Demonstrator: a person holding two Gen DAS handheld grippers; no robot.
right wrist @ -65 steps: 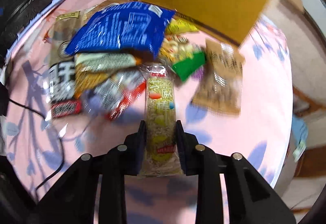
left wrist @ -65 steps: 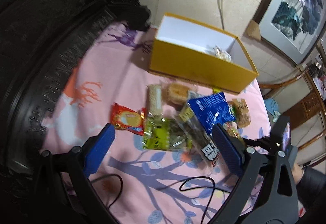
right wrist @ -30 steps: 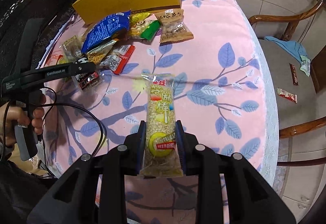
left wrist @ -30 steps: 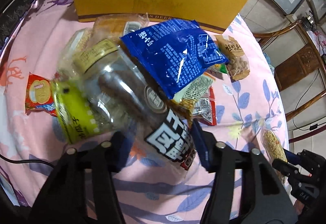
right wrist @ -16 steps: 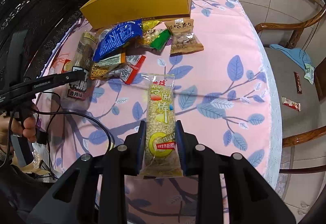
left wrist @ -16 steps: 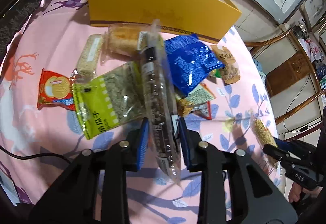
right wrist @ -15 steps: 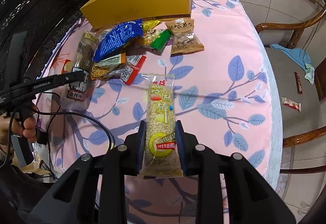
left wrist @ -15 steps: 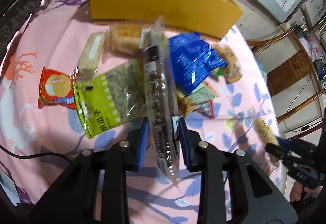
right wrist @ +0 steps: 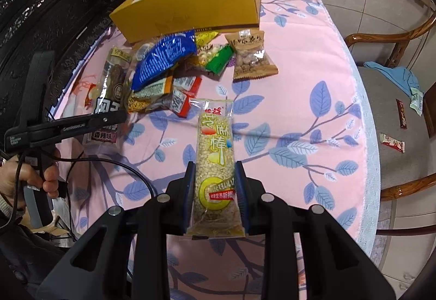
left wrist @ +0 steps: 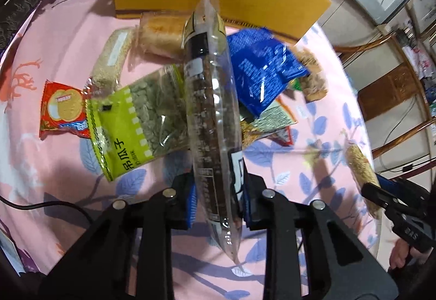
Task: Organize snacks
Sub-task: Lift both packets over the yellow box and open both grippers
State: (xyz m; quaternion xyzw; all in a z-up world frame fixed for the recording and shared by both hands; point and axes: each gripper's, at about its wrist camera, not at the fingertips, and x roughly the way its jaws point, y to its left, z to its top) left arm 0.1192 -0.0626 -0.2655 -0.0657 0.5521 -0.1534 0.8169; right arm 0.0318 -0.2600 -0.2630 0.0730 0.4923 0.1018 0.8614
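My left gripper (left wrist: pixel 216 191) has its jaws closing, and the blue pads press on a long clear snack bag (left wrist: pixel 209 98) of dark pieces, held edge-on above the pile. Under it lie a green seed bag (left wrist: pixel 136 120), a blue bag (left wrist: pixel 261 71) and a red biscuit pack (left wrist: pixel 64 109). My right gripper (right wrist: pixel 215 185) is shut on a sesame stick pack (right wrist: pixel 216 142), held above the pink cloth. An open yellow box (right wrist: pixel 190 8) stands at the far side of the table, just behind the pile.
A nut pack (right wrist: pixel 253 57) and a green-ended pack (right wrist: pixel 218 60) lie right of the pile. A black cable (right wrist: pixel 122 166) crosses the cloth at the left. A wooden chair (right wrist: pixel 395 98) with small wrappers stands past the table's right edge. Dark carved furniture lines the left.
The left jaws have closed on the clear bag, which has turned edge-on and come up off the pile. The right gripper keeps its hold on the sesame pack.
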